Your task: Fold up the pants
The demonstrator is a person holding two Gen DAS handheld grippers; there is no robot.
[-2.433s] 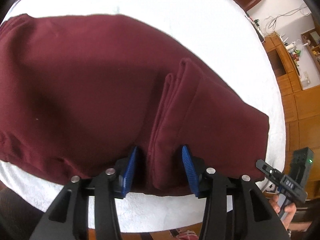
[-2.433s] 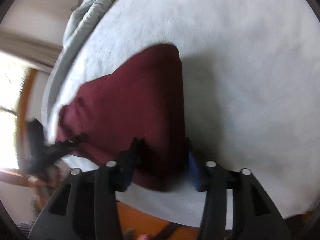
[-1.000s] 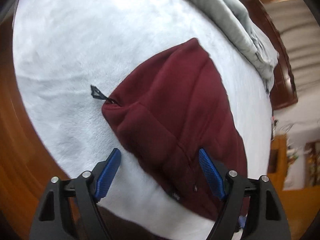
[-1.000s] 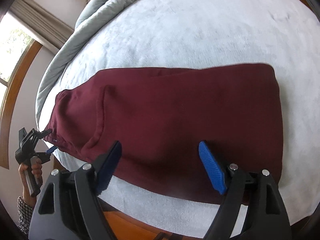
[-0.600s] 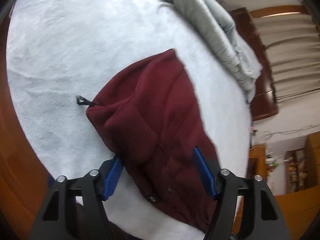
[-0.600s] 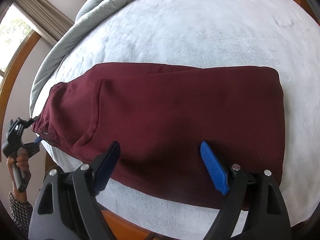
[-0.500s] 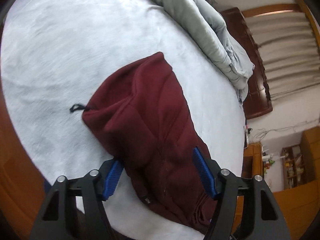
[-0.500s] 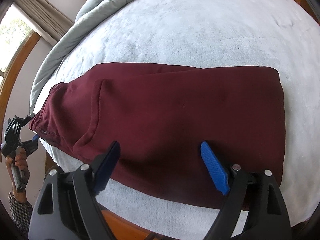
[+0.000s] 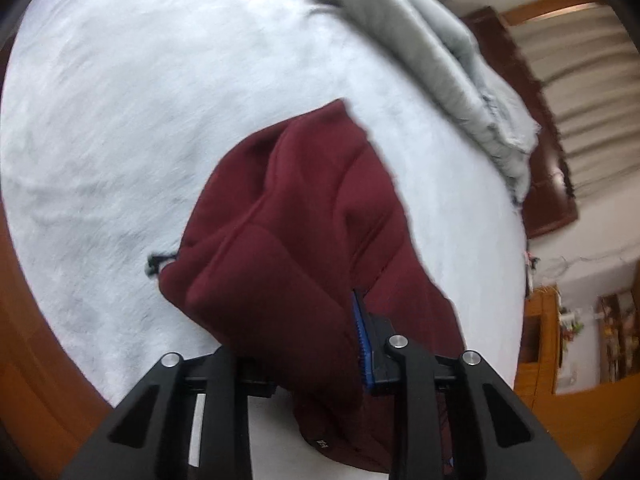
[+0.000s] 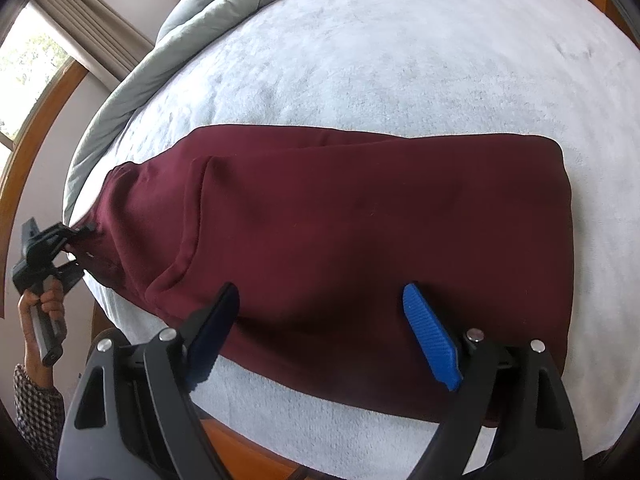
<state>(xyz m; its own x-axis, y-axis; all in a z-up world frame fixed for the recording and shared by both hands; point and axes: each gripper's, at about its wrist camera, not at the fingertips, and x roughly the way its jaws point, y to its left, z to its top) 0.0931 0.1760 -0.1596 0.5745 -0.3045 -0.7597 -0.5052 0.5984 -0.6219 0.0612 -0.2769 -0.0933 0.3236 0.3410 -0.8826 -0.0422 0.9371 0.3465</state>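
Dark red pants (image 10: 360, 220) lie folded lengthwise across the white bed (image 10: 400, 40), waist end to the left. My left gripper (image 9: 296, 328) has the waistband bunched between its jaws, which are closing. One blue pad (image 9: 362, 336) presses the cloth and the other is hidden under it. The waist end (image 9: 288, 220) is raised off the bed, with a black drawstring tip (image 9: 158, 262) hanging beside it. The right wrist view shows that left gripper (image 10: 76, 248) pinching the waist end. My right gripper (image 10: 320, 296) hovers open over the pants' near edge, touching nothing.
A grey duvet (image 10: 200, 12) is heaped along the far side of the bed (image 9: 120, 100). The wooden bed frame (image 9: 24, 360) runs just below the near edge. A person's hand (image 10: 44, 304) holds the left gripper's handle. Wooden furniture stands at the right.
The left jaws have narrowed onto the waistband, and the cloth there has bunched and risen off the bed. The right gripper has stayed where it was, open.
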